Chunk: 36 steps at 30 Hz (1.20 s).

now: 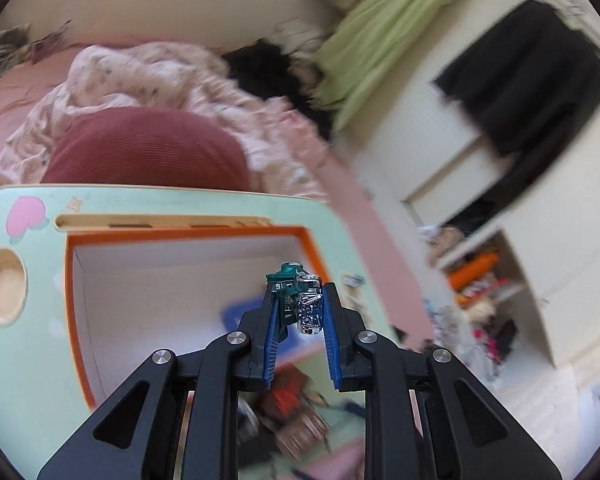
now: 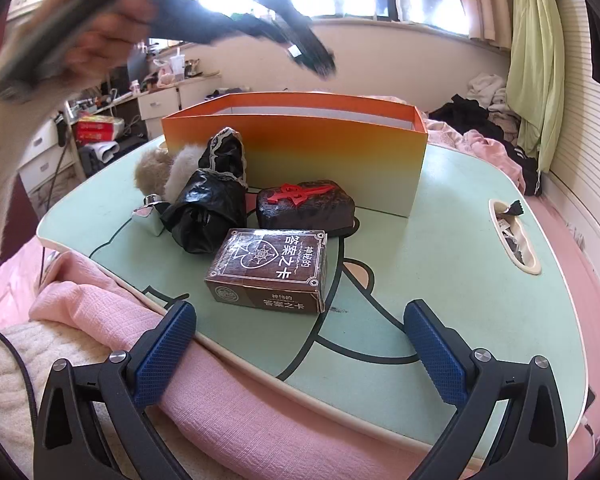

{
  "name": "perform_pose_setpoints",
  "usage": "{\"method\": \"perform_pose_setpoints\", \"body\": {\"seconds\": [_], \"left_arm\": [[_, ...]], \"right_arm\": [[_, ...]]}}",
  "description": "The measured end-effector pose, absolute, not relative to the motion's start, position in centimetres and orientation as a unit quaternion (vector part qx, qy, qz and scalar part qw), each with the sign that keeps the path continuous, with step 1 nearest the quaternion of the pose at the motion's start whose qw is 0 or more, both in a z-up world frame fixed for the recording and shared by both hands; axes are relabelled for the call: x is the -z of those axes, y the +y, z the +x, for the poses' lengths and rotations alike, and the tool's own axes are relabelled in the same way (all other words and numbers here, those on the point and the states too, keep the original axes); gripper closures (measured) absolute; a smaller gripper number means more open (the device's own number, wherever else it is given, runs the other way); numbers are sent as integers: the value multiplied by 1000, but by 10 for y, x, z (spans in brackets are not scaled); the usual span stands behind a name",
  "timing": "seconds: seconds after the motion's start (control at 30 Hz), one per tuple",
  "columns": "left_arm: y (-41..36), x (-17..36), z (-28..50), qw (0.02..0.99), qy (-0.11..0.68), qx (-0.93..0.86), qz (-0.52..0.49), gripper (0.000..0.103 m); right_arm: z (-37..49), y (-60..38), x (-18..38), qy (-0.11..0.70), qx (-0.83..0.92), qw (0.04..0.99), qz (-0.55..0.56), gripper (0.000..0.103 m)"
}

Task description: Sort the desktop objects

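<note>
My left gripper [image 1: 300, 292] is shut on a small teal and silver trinket [image 1: 308, 308], held above the orange box [image 1: 188, 236], whose white inside holds a blurred blue thing [image 1: 236, 314]. In the right wrist view a hand [image 2: 80, 36] carries the blurred left gripper [image 2: 320, 62] high over the orange box [image 2: 300, 152]. In front of the box, on the green lap table [image 2: 460, 240], lie a brown card box [image 2: 268, 270], a dark block with a red sword [image 2: 306, 204], a black wrapped bundle [image 2: 212, 204], a fluffy beige item [image 2: 156, 172] and a small silver bottle [image 2: 150, 212]. My right gripper [image 2: 300, 340] stands open at the table's near edge, holding nothing.
A slot [image 2: 512, 236] at the table's right edge holds small dark bits. A round cup hole [image 1: 2, 286] sits in the table's far corner. A pink blanket [image 2: 228, 392] lies under the near edge. Bedding and a red cushion [image 1: 144, 148] lie beyond the table.
</note>
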State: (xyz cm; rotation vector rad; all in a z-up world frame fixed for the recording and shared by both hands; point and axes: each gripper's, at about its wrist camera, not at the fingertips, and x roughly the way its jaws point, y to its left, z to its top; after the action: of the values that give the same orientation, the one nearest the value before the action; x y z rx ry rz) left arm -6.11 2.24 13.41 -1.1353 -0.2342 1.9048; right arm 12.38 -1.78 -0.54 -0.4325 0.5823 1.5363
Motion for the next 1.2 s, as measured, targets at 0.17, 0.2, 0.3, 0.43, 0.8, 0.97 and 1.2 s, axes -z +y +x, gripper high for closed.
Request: {"method": "perform_pose_setpoints", "body": {"seconds": [0.17,0.2,0.3,0.43,0.8,0.97,1.2], "left_arm": [[4,-115,-18,458,-83,-765,-445,82],[3,-106,-13,456,-78,-766,-447,82],[7,-75,-7,417,-45,-790,-447,82],[0,-58,-13,406,-69,-791,-453,71],[-73,-65,79,311,100,-874,-360,19],[-52,-5,74,299,125,-849,-417,16],[-31,24,68,285,132,-878,-360,0]], "right_arm": [[125,-18,6,258,-678,661,-191,0],[125,-19,6,258,-678,661,-191,0],[125,-19,6,258,-678,662,-190,0],[124,-19,6,258,-677,662,-190,0],[124,-19,6,259,-676,664,-189,0],[124,-15,5,260,-672,667,-191,0],[126,-14,5,261,-663,676,-191,0]]}}
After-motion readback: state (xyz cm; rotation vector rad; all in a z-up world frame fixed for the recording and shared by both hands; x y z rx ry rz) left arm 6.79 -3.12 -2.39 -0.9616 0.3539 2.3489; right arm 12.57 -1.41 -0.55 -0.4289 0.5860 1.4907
